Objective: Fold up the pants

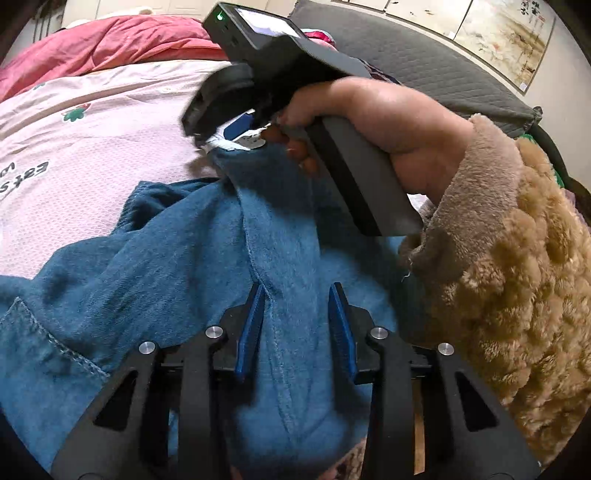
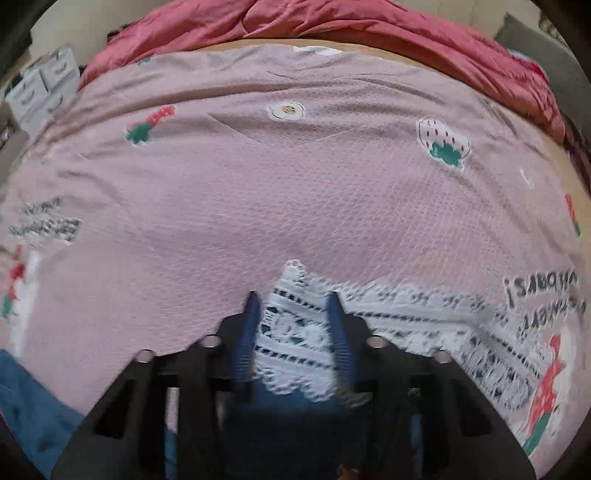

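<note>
Bedroom scene: pink printed bedspread point(image 2: 258, 192) covers the bed, w/ a red duvet point(image 2: 332, 22) bunched far beyond both grippers. Blue denim pants point(image 1: 184, 266) lie rumpled on the spread, filling the area under and ahead of the left gripper point(image 1: 297, 291); its jaws stand spread, straddling a seam ridge w/o pinching it. Right gripper point(image 2: 293, 299), held by a hand point(image 1: 388, 122) in a fuzzy brown sleeve point(image 1: 517, 258), sits past the left jaws. Its jaws look parted around the white lace hem point(image 2: 295, 332) of a pant leg; whether they actually clamp it, can't tell (blurred). Risks, as a guess: lace is thin and may slip out, dropping the leg mid-fold; w/ left jaws not gripping, the cloth could drag and bunch into a crooked crease.
</note>
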Demonstrator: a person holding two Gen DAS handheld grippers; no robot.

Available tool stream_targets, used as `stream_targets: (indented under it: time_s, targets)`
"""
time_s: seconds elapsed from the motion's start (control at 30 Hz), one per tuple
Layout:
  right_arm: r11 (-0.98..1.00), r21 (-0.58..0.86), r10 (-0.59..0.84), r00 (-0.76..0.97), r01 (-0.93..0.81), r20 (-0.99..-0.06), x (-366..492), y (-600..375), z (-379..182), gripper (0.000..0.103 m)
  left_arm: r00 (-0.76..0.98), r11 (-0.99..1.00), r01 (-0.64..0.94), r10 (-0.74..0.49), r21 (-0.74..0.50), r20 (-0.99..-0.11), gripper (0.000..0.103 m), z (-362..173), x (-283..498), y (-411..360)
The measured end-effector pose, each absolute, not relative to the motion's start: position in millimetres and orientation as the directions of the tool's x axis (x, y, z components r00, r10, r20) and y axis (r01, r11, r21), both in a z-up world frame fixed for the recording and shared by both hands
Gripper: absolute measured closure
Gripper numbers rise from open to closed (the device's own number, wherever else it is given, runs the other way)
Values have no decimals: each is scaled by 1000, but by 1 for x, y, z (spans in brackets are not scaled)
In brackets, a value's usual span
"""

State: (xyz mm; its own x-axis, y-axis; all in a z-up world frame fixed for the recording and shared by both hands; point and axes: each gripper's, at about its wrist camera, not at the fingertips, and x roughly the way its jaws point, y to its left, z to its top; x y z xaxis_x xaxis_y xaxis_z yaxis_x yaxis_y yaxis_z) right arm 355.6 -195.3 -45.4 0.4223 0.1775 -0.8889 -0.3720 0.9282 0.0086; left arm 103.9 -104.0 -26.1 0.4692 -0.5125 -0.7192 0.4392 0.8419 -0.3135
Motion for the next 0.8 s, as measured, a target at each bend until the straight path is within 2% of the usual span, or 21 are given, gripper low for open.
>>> stream_targets:
  time_s: [0.03, 0.07, 0.37, 0.5, 0.57, 0.6, 0.8]
  targets:
    - [929, 24, 195, 433, -370, -880, 356, -201, -44, 86, 475, 845, 435, -509, -311, -718, 74, -26, 105, -101]
    - [929, 46, 216, 438, -366, -873, 355, -207, -41, 91, 479, 847, 434, -506, -308, -717, 74, -26, 105, -99]
    - [942, 167, 312, 581, -290, -752, 300, -298, 18, 94, 488, 845, 427, -516, -323, -704, 74, -27, 111, -91]
    - [946, 228, 323, 621, -229, -714, 272, -338, 27, 94, 505, 852, 426, -503, -305, -701, 74, -30, 114, -95]
    - [946, 255, 324, 638, -201, -699, 253, -358, 28, 94, 509, 851, 437, -500, -291, -700, 88, -29, 111, -97]
    - [945, 265, 325, 645, -191, -692, 246, -366, 29, 94, 510, 849, 444, -503, -288, -697, 100, -26, 109, -99]
    - [929, 340, 346, 666, -146, -660, 192, -405, 32, 94, 557, 842, 502, -490, -197, -671, 103, -8, 87, -97]
